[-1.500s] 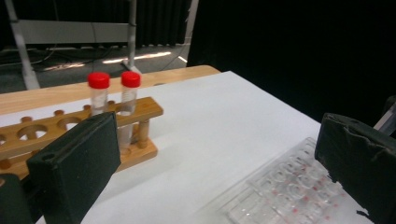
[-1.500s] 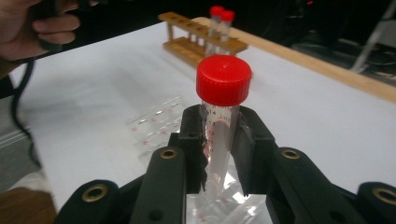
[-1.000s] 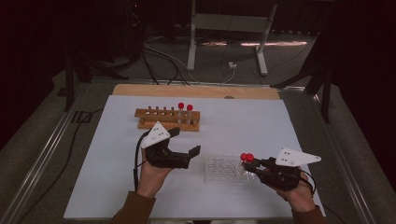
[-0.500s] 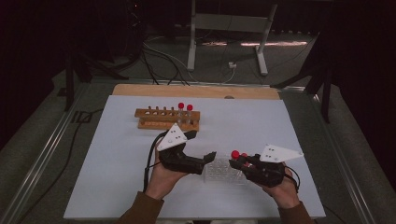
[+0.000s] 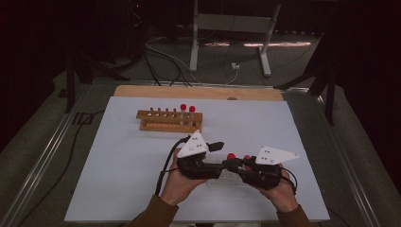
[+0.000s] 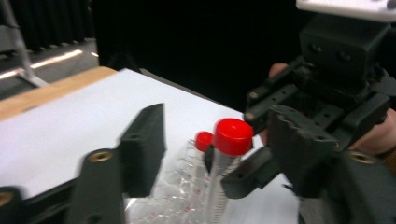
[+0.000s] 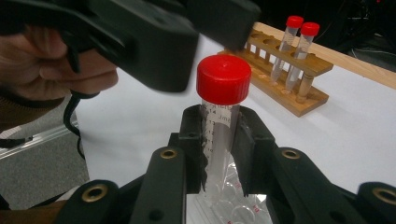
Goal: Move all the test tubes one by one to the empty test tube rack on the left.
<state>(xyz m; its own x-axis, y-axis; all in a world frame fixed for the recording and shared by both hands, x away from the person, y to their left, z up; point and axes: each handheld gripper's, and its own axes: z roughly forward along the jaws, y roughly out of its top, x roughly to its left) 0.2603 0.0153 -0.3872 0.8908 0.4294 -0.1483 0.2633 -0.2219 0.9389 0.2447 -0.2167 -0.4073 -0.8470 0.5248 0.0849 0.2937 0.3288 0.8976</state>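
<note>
My right gripper (image 7: 220, 116) is shut on a clear graduated tube with a red cap (image 7: 223, 79) and holds it upright over a clear plastic tray (image 5: 222, 178). My left gripper (image 6: 220, 133) has come in from the left. Its jaws have just been closing and now stand on either side of the same tube (image 6: 232, 135), with a gap on each side. In the high view the two grippers, left (image 5: 223, 155) and right (image 5: 236, 164), meet near the front middle of the white mat. A second small red cap (image 6: 203, 140) sits close behind the tube.
A wooden tube rack (image 5: 169, 120) stands at the back of the white mat (image 5: 118, 165) with two red-capped tubes (image 5: 187, 109) in its right-hand holes. A wooden board (image 5: 156, 91) lies along the mat's far edge. Metal stand legs and cables lie on the floor beyond.
Both hands moved toward each other: the left gripper went right, the right gripper went left with its tube. The left jaws narrowed around the tube's capped end.
</note>
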